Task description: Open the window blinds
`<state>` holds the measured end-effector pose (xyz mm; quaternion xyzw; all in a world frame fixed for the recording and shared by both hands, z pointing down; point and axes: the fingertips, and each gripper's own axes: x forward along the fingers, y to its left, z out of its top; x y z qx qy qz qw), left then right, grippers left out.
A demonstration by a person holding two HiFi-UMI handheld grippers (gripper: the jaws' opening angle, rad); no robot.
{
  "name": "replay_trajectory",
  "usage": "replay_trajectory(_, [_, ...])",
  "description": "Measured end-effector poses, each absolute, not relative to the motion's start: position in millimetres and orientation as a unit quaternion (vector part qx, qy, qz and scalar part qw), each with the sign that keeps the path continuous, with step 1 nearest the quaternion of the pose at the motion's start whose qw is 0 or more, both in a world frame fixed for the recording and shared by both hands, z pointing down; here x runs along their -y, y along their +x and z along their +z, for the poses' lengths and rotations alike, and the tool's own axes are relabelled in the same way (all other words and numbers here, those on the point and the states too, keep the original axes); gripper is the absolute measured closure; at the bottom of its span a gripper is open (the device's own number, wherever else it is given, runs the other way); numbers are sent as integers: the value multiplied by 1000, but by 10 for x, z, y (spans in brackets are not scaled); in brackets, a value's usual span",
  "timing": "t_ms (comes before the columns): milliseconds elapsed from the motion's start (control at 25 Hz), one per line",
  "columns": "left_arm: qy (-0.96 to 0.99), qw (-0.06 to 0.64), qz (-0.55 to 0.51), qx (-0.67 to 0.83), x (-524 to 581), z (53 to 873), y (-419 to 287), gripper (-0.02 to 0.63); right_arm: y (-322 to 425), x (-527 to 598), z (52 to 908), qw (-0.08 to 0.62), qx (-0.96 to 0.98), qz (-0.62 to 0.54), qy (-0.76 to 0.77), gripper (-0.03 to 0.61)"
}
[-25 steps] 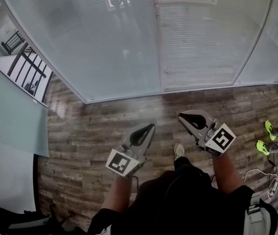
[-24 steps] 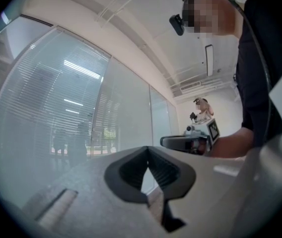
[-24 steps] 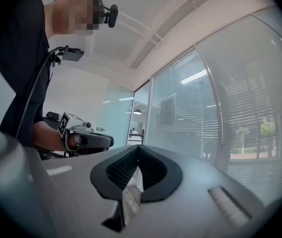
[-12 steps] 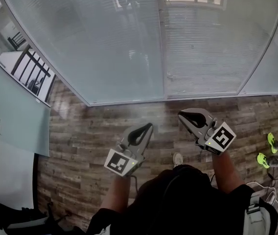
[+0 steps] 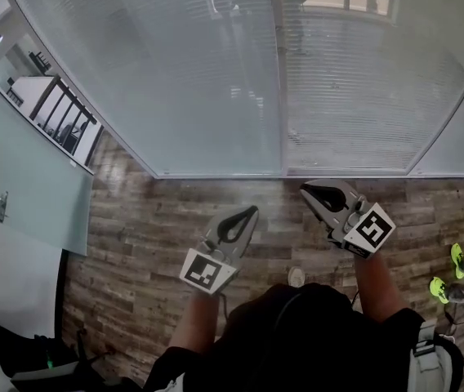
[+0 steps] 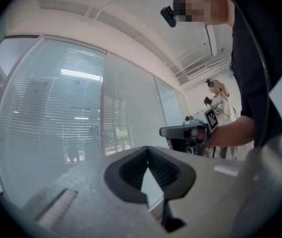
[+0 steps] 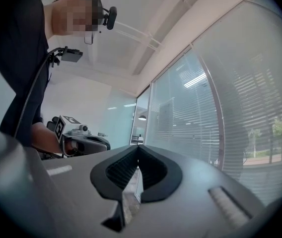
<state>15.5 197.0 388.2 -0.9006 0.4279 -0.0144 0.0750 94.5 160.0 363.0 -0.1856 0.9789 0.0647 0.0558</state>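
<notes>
The window blinds (image 5: 199, 64) hang lowered behind the glass wall, ahead of both hands and well apart from them. The left claw (image 5: 251, 211) and right claw (image 5: 305, 191) point level toward them above the wood floor (image 5: 150, 227), each pressed together on nothing.

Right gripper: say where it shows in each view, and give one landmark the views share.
Head view: right gripper right of centre, over the wood floor, claw shut.
Left gripper view: right of centre, mid-height, seen side-on.
Right gripper view: its own shut claw, bottom centre.
Shared landmark: the window blinds, ahead in all three.
</notes>
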Motion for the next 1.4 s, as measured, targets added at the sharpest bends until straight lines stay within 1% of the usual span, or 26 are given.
replay_trajectory(400, [-893,75,-16,-444,-1558,3836,257,611,1117,-1152,3649,72,-979,55,-180,574])
replay_trajectory(720, [-890,75,-23,-449,-1321,3854,479,611,1344,-883,3669,76,-980,50,-178,574])
replay_trajectory(1400, [-878,73,-21,-472,-1047,3886,514,611,1453,-632,3828,71,-983,40,-162,574])
